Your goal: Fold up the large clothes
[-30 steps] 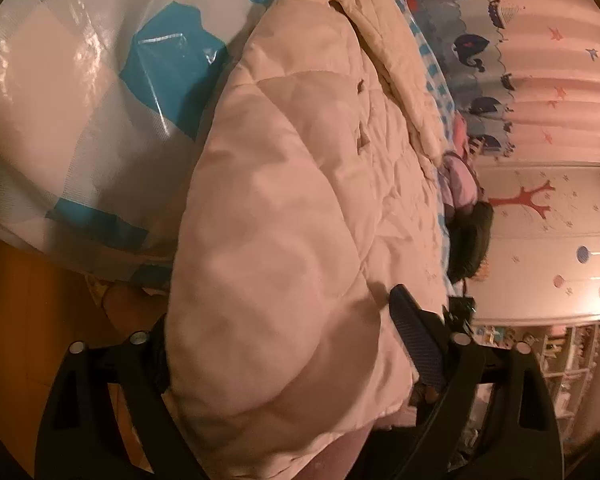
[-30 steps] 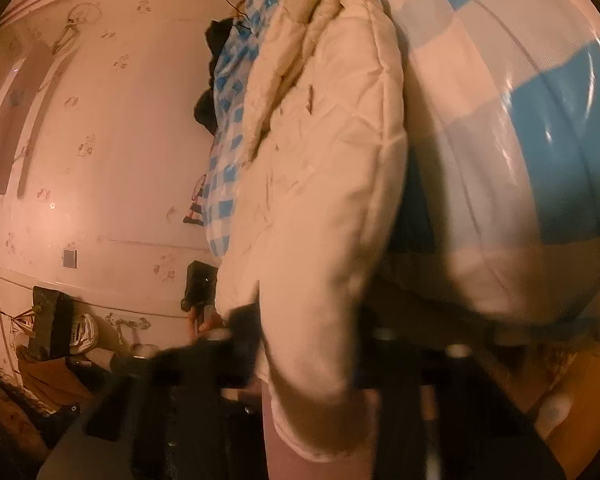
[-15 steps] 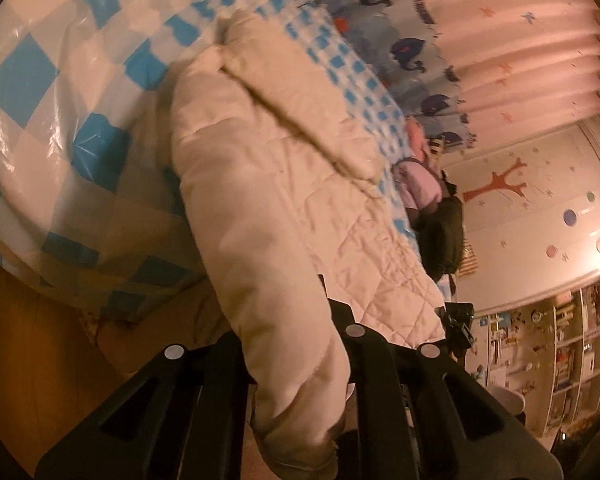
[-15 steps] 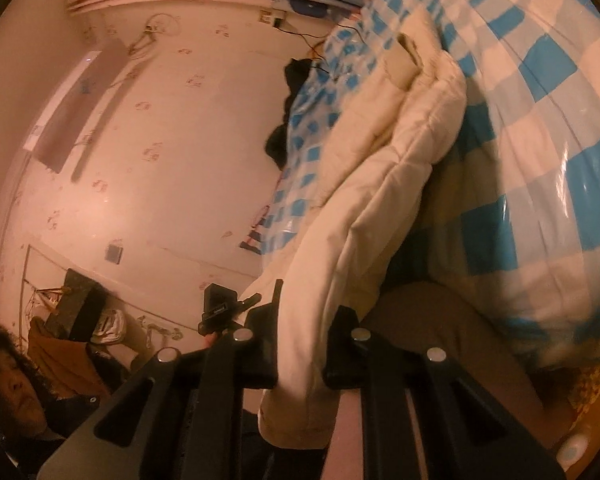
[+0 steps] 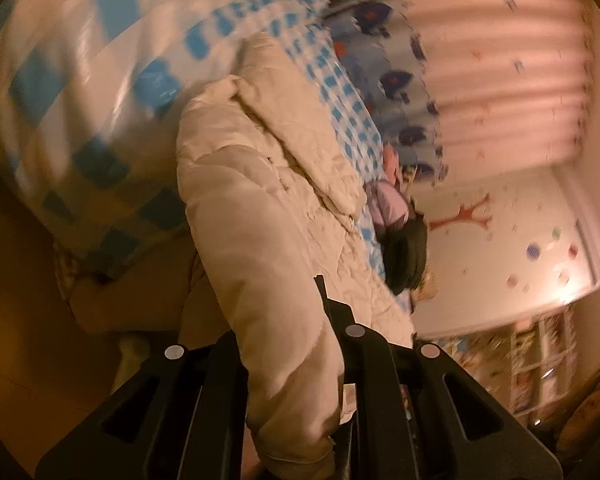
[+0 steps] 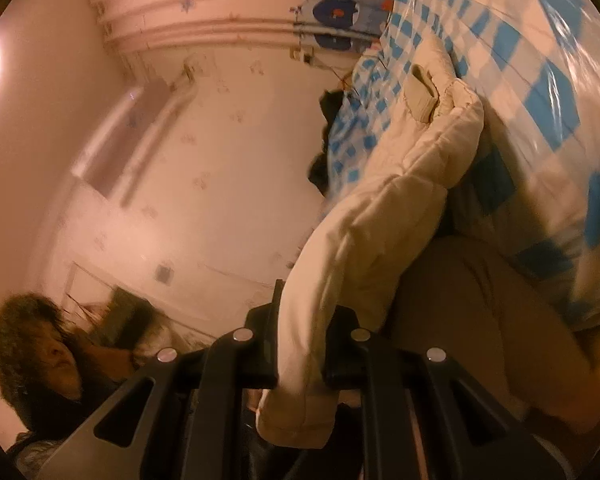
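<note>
We now have both tongs clamped on the jacket (image 5: 260,208): the left tongs (image 5: 290,364) pinch its padded hem where 1 second ago they stood wide open around it, and the right tongs (image 6: 300,344) grip the other hem corner, which they were just closing on. The jacket lies stretched along the bed (image 5: 100,60), over the blue-check cover, collar at the far end, with its near edge now raised off the bed edge between our 2 grips. Since then both views have tilted up and pulled back, so more curtain (image 5: 500,60) and wall (image 6: 200,160) show. We judge that the grasp step is done and the hem is being carried up for the first fold toward the collar. The thick padding may slip if the pull is uneven.
</note>
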Available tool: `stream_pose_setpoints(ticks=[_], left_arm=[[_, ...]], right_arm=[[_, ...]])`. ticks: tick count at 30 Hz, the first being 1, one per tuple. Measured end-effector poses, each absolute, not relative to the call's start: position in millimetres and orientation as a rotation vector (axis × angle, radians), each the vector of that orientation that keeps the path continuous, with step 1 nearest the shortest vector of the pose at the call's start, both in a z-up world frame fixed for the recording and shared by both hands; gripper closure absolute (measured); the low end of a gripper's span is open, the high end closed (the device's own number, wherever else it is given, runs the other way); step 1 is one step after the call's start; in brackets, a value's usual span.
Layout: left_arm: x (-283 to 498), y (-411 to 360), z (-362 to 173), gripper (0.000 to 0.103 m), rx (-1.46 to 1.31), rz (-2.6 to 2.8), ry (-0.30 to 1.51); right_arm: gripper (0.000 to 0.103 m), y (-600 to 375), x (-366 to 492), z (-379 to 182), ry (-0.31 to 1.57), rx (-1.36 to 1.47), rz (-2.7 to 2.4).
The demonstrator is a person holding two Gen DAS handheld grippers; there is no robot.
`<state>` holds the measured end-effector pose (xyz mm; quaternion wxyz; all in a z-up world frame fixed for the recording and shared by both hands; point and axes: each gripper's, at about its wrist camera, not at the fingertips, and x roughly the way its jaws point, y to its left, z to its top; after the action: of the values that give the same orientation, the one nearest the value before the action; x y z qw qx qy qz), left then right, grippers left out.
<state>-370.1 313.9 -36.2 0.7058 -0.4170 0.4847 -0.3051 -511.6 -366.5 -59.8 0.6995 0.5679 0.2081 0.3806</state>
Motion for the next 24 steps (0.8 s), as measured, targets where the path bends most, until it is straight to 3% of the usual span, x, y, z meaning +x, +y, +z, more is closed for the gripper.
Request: stream_pose_setpoints(ticks=[6,14,24], left_arm=[[-352,315,-26,0.094,-1.021,-0.708,0.952],[-285,301,11,0.094,-1.071,-0.734,0.822],[-197,280,45,0.094,-1.073,-0.747,0.777]], right_arm=[[0.087,-372,-484,-51,0.317,1.334,0.897],[0.087,-390,-421,2,0.283,1.274,0.915],[0.087,-410,-348,27,0.274,1.275,0.877]])
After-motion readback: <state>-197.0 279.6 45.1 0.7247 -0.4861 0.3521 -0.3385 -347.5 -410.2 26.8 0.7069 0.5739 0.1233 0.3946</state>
